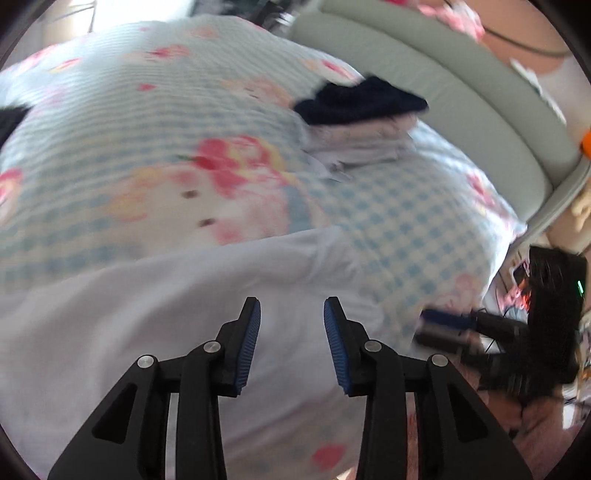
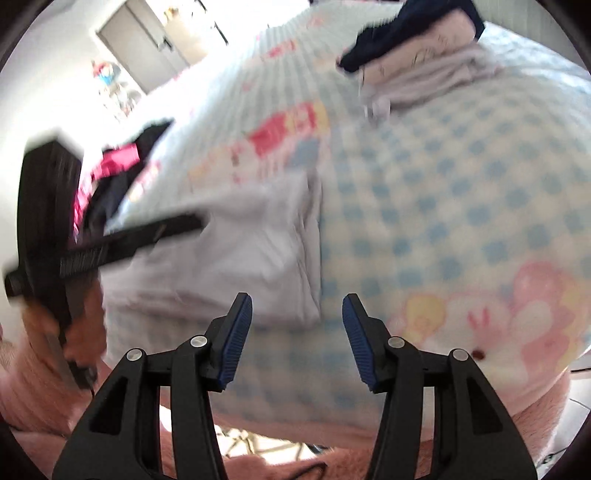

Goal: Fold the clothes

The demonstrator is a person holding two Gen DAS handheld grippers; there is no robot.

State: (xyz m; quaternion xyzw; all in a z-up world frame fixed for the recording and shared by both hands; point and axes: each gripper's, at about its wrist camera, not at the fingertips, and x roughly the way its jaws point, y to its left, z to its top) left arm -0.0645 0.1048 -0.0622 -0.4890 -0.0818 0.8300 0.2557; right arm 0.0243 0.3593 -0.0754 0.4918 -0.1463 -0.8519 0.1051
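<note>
A white garment [image 1: 177,317] lies flat on the near part of the bed, folded into a rough rectangle [image 2: 240,254]. My left gripper [image 1: 292,306] hovers open over its right part, with nothing between the blue pads. My right gripper [image 2: 297,301] stands open just off the garment's near right corner, above the checked sheet, also with nothing in it. A stack of folded clothes [image 1: 362,144] with a navy piece [image 2: 406,33] on top sits farther back on the bed. In the right wrist view one black finger [image 2: 159,232] of the left tool reaches over the garment's left side.
The bed sheet [image 1: 399,221] is blue-and-white checked with pink cartoon prints. A loose heap of dark and pink clothes [image 2: 114,173] lies at the left of the bed. A pale green headboard [image 1: 461,96] runs along the far right. Dark equipment [image 1: 554,295] stands beside the bed.
</note>
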